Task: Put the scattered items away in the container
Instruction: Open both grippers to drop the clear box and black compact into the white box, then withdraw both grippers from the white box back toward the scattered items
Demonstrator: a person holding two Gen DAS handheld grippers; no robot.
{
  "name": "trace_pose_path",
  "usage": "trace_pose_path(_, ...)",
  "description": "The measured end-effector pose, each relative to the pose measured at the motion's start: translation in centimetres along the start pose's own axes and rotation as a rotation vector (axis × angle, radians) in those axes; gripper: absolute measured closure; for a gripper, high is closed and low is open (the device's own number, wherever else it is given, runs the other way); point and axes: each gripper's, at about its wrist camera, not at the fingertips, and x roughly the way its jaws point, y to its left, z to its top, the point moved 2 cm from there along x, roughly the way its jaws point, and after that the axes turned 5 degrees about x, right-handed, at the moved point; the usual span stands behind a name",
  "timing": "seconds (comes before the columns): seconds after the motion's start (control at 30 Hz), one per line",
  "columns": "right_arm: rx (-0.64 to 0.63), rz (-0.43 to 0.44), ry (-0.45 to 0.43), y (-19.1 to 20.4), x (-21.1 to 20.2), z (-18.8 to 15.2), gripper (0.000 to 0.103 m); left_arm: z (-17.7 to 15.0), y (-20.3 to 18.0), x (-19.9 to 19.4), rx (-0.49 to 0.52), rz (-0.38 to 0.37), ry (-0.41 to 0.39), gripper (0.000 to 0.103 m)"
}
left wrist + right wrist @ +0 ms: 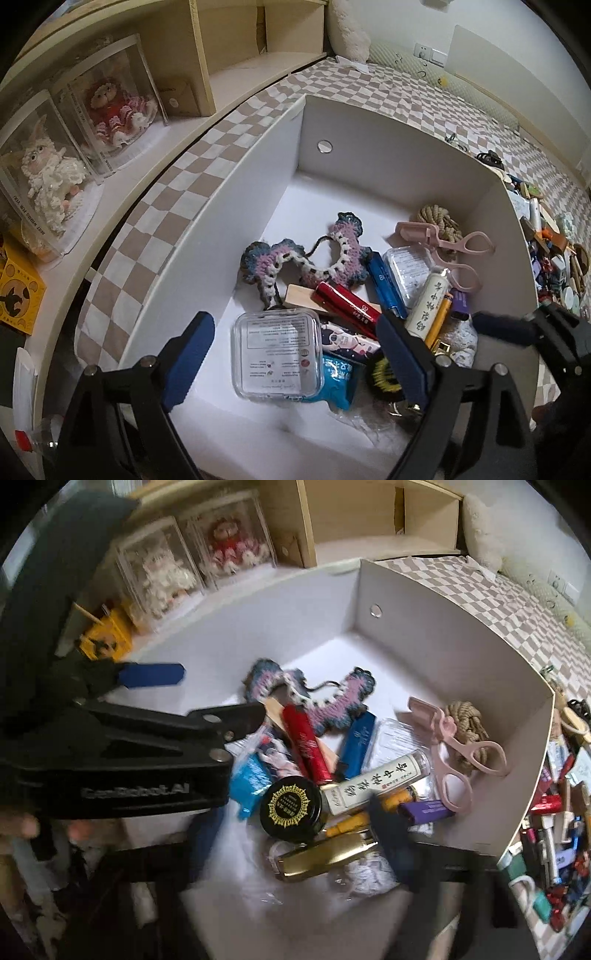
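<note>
Checkered bedding (424,99) in beige and white fills the upper right of the left wrist view, with a pale shelf (122,177) along the upper left carrying two clear display boxes (74,155) with dolls inside. Between them stands a white box (388,162), open at the top, taking up the middle of the frame.

At the lower left of that view the left gripper (295,354) hangs over the box with its blue-padded jaws wide apart; a clear plastic case (277,354) lies on the box floor between them, and neither pad presses on it. Just above lies a crocheted piece (306,258) in purple, white and blue. Right of it come a red tube (347,306), a blue tube (384,284), a white tube with black writing (430,302), and pink scissors (458,254) beside a knot of rope (437,218) at the box's right wall. Beyond that wall, at the right edge, a heap of small items (554,266) still lies on the bedding.

In the right wrist view, a black jar with a gold emblem (291,808) and a gold tube (325,860) lie low in the box. The right gripper (295,845) is blurred there, its jaws spread wide and gripping nothing.
</note>
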Motion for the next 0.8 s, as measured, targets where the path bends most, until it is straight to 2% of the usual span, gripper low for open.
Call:
trace_pose_path(0.1,-0.014,-0.027,-0.028,0.1,-0.8,0.1,0.007,0.0,0.1,-0.3,-0.012,-0.001,-0.006,0.006)
trace_pose_path(0.27,-0.021,-0.061,-0.049,-0.1,-1.9,-0.1,0.006,0.0,-0.4,-1.6,-0.015,0.005,-0.033,0.005)
trace_pose_path(0.33,-0.016,-0.069,-0.056,-0.4,-2.3,-0.2,0.006,0.0,-0.6,-2.1,-0.011,0.006,-0.046,0.0)
trace_pose_path(0.43,-0.022,-0.085,-0.077,-0.8,-2.9,-0.5,0.0,-0.1,-0.9,-3.3,-0.008,0.009,-0.073,0.0)
trace_pose_path(0.8,0.044,-0.119,-0.148,-3.0,-6.5,-1.6,0.0,-0.1,-2.7,-6.9,0.001,-0.002,-0.147,0.0)
